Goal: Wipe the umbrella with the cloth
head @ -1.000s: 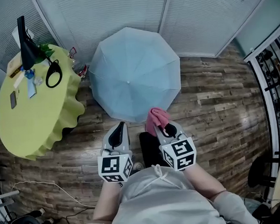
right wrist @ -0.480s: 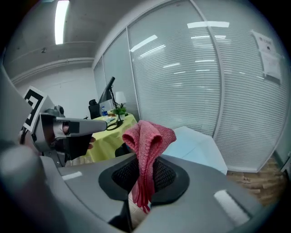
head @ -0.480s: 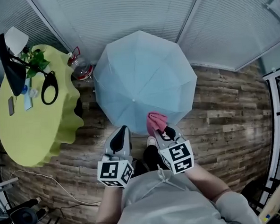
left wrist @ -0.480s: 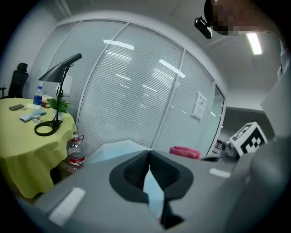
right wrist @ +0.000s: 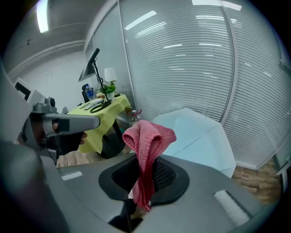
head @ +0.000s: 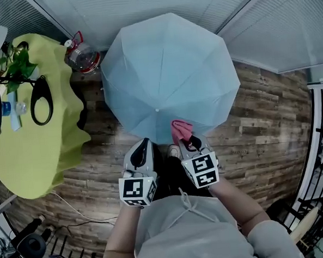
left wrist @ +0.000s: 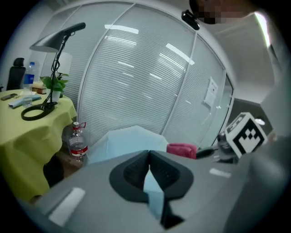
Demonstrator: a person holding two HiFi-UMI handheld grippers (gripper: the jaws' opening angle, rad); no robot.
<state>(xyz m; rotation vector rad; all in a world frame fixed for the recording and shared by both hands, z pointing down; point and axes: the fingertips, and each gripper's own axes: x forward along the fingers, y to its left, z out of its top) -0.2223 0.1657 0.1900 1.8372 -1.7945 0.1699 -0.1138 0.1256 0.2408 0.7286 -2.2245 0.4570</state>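
An open light-blue umbrella (head: 166,76) stands on the wooden floor before a wall of blinds; it also shows in the left gripper view (left wrist: 127,139) and the right gripper view (right wrist: 200,136). My right gripper (head: 191,145) is shut on a pink cloth (head: 181,131), which sticks up between its jaws (right wrist: 148,141) and hangs over the umbrella's near edge. My left gripper (head: 143,152) is shut with nothing in it, just short of the umbrella's rim. Past the left jaws the cloth (left wrist: 182,149) shows at the right.
A round table with a yellow cover (head: 25,134) stands at the left, bearing a black lamp, a plant (head: 16,63) and small items. A water bottle (head: 80,55) stands on the floor between table and umbrella. A cable (head: 73,210) lies on the floor.
The view has moved forward: the umbrella now sits closer and larger, and both grippers have come up to its near rim. The cloth now overlaps the canopy edge.
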